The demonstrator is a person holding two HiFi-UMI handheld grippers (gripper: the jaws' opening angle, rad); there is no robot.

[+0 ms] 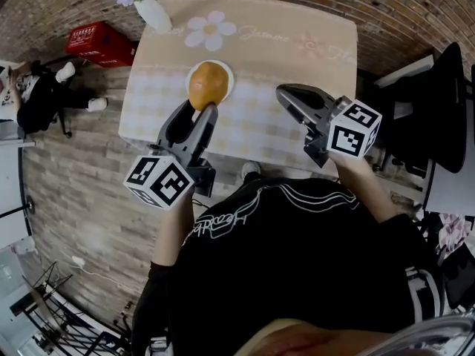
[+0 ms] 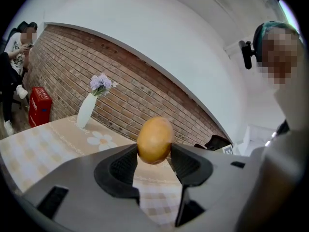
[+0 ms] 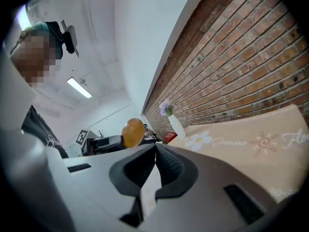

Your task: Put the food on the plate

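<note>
A round yellow-orange food item (image 1: 208,84) is clamped between the jaws of my left gripper (image 1: 202,110). From the head view it sits over a white plate (image 1: 227,71) on the table, and I cannot tell whether it touches the plate. In the left gripper view the food (image 2: 154,140) is pinched at the fingertips of that gripper (image 2: 154,152), raised against the brick wall. My right gripper (image 1: 286,93) hovers over the table's right half, shut with nothing in it. Its tips (image 3: 155,147) meet in the right gripper view, where the food (image 3: 133,132) shows off to the left.
The table (image 1: 297,58) carries a beige checked cloth with a daisy print (image 1: 211,30). A white vase of purple flowers (image 1: 151,9) stands at the far left corner. A red box (image 1: 100,43) and a seated person (image 1: 37,95) are on the floor to the left; a black chair (image 1: 445,110) stands to the right.
</note>
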